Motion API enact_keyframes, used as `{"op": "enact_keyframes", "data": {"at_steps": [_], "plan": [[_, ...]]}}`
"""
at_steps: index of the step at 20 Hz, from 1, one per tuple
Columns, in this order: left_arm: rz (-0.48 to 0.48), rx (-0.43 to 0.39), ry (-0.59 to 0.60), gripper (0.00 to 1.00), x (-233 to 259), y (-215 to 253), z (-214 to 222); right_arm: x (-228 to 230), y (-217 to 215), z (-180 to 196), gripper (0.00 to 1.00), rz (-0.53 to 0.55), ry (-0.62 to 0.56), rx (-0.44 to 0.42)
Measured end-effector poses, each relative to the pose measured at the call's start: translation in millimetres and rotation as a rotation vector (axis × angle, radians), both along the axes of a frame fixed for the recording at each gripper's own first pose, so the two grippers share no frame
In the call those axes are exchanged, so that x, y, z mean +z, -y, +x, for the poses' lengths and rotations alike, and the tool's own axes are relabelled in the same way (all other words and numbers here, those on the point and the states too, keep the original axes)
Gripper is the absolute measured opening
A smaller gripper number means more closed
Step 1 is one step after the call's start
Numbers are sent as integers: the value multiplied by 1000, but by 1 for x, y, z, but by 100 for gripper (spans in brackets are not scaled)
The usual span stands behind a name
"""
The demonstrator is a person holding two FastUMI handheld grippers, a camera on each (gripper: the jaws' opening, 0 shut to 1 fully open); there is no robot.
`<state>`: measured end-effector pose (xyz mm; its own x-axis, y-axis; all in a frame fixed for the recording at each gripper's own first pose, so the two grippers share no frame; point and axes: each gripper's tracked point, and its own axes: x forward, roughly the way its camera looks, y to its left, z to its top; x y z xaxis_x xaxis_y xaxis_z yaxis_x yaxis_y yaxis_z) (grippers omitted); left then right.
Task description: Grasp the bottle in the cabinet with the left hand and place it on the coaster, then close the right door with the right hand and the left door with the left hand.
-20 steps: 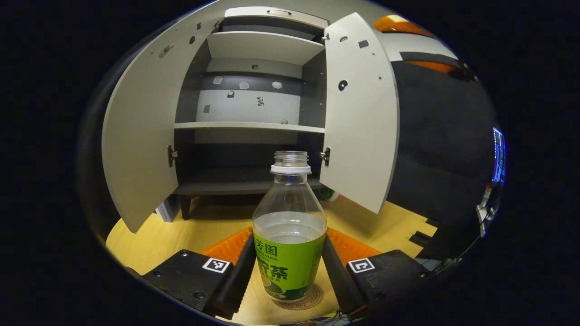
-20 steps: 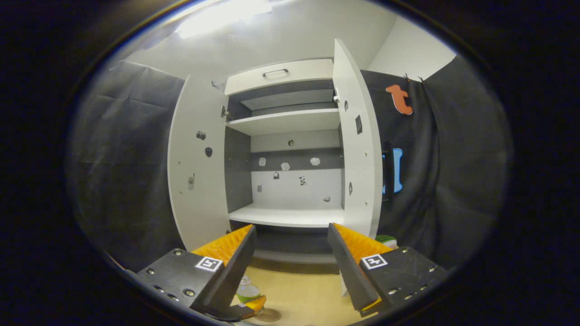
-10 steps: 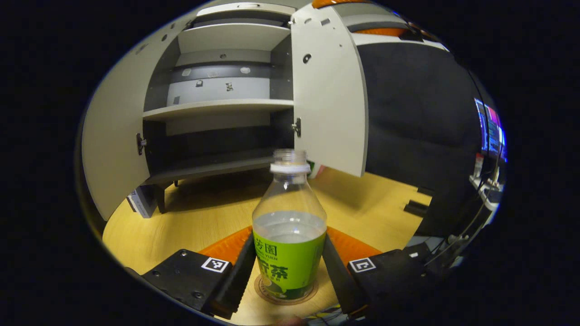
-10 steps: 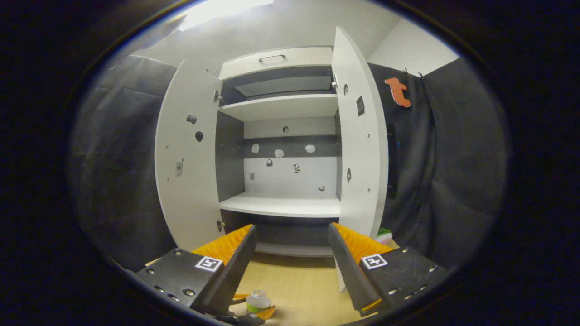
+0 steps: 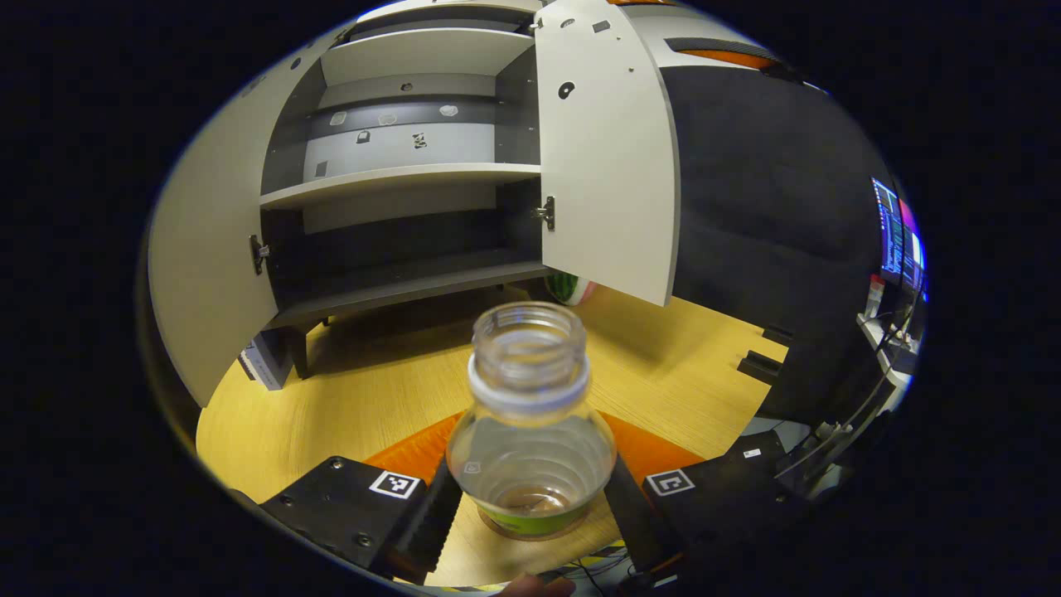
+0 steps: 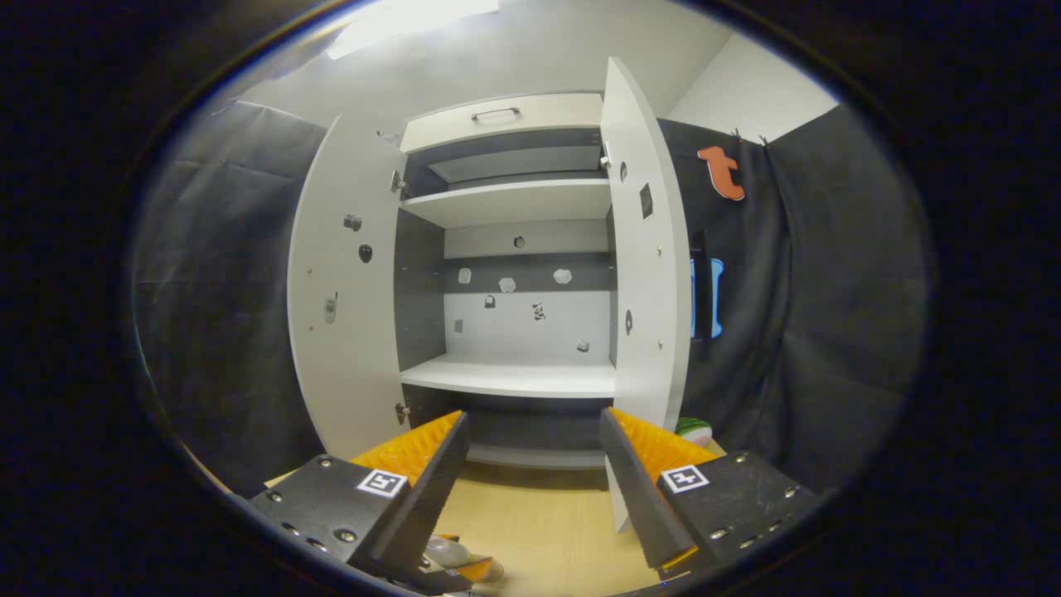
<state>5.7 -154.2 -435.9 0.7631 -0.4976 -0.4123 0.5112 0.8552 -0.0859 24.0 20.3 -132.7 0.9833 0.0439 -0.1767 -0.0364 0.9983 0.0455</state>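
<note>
The left claw (image 5: 530, 514) grips the uncapped bottle (image 5: 530, 431) low, its base over the coaster (image 5: 530, 531) on the worktop (image 5: 348, 398), while the right claw (image 6: 530, 489) gapes empty, facing the right door (image 6: 651, 274) at 12 o'clock, presumably ready to push.

In the left gripper view the bottle (image 5: 530, 431) stands on the coaster (image 5: 506, 531) on the bench (image 5: 348, 398), between the fingers (image 5: 427, 526) of the left gripper (image 5: 530, 518). The cabinet (image 5: 398, 174) lies behind it at 11 o'clock, its left door (image 5: 199, 274) swung out at 9 o'clock and its right door (image 5: 609, 157) at 1 o'clock. A ball (image 5: 568, 288) sits under the right door's lower edge. In the right gripper view the cabinet lies at 12 o'clock beyond the right gripper (image 6: 530, 473).
</note>
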Motion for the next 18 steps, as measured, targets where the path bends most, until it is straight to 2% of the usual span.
{"op": "enact_keyframes", "data": {"at_steps": [1, 2, 8, 14, 18], "plan": [[5, -5, -7, 84, -1, 1, -1, 0, 2, -1, 96, 5, 0, -2], [11, -9, -6, 84, 3, 1, -2, 0, 3, -4, 94, 12, 1, -5], [-10, -5, 18, 84, 46, 4, 4, -1, 18, -18, 95, 2, 6, -4], [-77, 40, 81, 84, 132, 5, 20, 7, 76, -32, 95, -66, 8, -32], [-123, 59, 97, 84, 188, 6, 25, 19, 121, -39, 94, -66, 29, -43]]}}
